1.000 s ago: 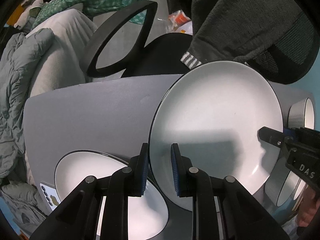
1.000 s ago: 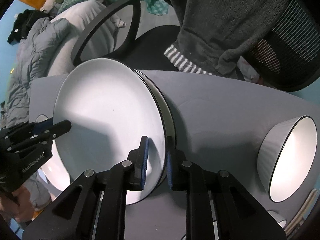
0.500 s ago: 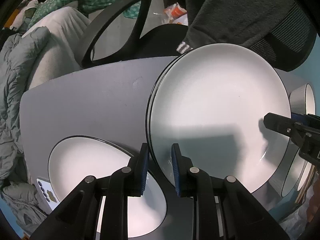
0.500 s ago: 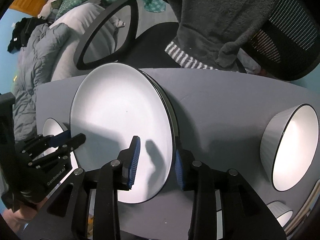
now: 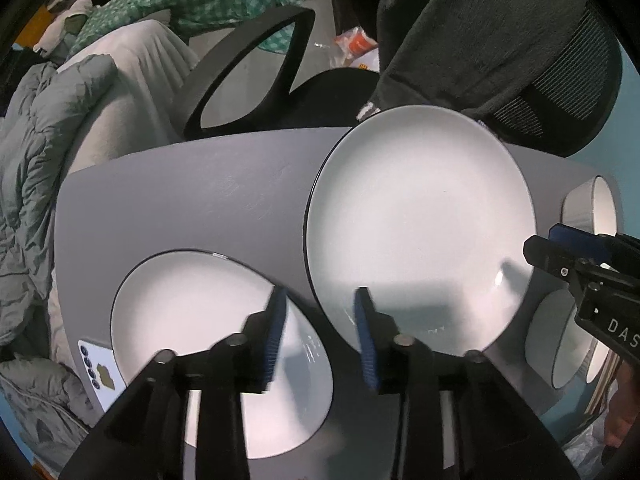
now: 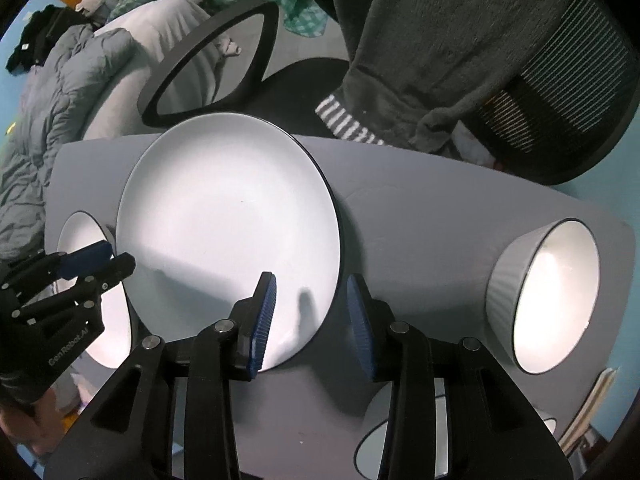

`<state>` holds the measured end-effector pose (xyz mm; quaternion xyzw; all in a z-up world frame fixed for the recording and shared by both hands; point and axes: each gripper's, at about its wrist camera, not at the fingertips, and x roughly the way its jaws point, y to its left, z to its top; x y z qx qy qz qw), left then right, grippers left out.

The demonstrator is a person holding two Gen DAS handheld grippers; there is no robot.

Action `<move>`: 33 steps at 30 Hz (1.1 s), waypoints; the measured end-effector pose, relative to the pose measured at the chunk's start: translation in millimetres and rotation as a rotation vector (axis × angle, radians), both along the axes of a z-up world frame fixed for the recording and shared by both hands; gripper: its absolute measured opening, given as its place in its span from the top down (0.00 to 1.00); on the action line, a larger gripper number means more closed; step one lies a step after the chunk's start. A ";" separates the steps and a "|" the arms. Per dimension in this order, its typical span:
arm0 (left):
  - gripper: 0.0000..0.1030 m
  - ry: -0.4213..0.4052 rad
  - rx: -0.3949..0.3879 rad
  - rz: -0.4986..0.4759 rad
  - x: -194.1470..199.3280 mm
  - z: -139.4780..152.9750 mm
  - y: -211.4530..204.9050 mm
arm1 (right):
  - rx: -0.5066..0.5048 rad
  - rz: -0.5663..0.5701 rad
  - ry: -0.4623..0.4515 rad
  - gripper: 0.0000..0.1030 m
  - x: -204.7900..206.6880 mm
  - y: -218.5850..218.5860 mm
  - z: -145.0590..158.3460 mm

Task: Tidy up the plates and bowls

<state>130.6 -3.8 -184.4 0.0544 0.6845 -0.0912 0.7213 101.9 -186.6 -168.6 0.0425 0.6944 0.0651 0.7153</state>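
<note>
A large white plate with a dark rim [image 5: 420, 224] lies flat on the grey table [image 5: 200, 200]; it also shows in the right wrist view [image 6: 228, 232]. My left gripper [image 5: 320, 332] is open and empty, its jaws either side of the plate's near left rim. My right gripper [image 6: 308, 316] is open and empty at the plate's near right rim. A second white plate [image 5: 192, 300] lies left of the first, partly under my left fingers. A white ribbed bowl [image 6: 548, 292] stands to the right.
A black office chair [image 5: 256, 76] with a dark grey garment [image 6: 440, 40] stands behind the table. Another bowl [image 5: 560, 340] sits at the table's right front. A card with dots [image 5: 96, 372] lies by the left plate. Bedding is piled at left.
Both grippers have opened and let go of the large plate, which now lies flat on the table. Both have drawn back a little from its rim.
</note>
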 end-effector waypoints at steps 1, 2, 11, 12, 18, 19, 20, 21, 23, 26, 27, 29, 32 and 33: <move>0.58 -0.012 -0.004 0.001 -1.7 3.4 0.9 | -0.001 0.000 -0.008 0.62 -1.7 0.9 4.1; 0.56 -0.026 -0.007 0.000 -4.4 8.0 2.4 | -0.001 -0.001 -0.020 0.59 -3.7 2.1 9.1; 0.38 -0.114 -0.049 -0.001 -31.3 52.1 21.5 | -0.003 -0.002 -0.121 0.45 -21.0 11.9 51.2; 0.37 -0.127 -0.050 0.004 -35.2 57.2 25.0 | -0.005 -0.001 -0.125 0.43 -22.6 13.3 54.1; 0.36 -0.158 -0.055 0.025 -52.6 77.2 42.9 | -0.037 0.001 -0.169 0.39 -35.6 23.2 70.3; 0.36 -0.160 -0.055 0.029 -55.7 79.2 45.9 | -0.036 0.001 -0.174 0.39 -38.5 25.6 73.3; 0.36 -0.164 -0.054 0.034 -58.6 80.7 49.4 | -0.037 0.002 -0.177 0.39 -40.5 27.1 75.8; 0.36 -0.170 -0.055 0.039 -61.9 82.3 53.9 | -0.038 0.004 -0.182 0.39 -43.6 29.9 79.1; 0.36 -0.179 -0.053 0.046 -67.9 83.4 62.2 | -0.041 0.009 -0.192 0.39 -48.4 35.2 83.7; 0.36 -0.174 -0.044 0.061 -76.0 80.4 76.7 | -0.042 0.018 -0.200 0.39 -55.3 43.2 88.2; 0.36 -0.170 -0.045 0.070 -78.9 79.4 81.5 | -0.040 0.018 -0.198 0.39 -57.4 45.4 89.1; 0.36 -0.166 -0.047 0.084 -84.5 78.1 90.8 | -0.037 0.022 -0.198 0.39 -62.6 49.6 90.9; 0.36 -0.170 -0.054 0.099 -94.8 79.0 104.6 | -0.039 0.035 -0.197 0.39 -68.1 56.8 91.8; 0.36 -0.174 -0.051 0.101 -98.5 79.8 109.1 | -0.041 0.040 -0.197 0.39 -70.3 59.3 92.0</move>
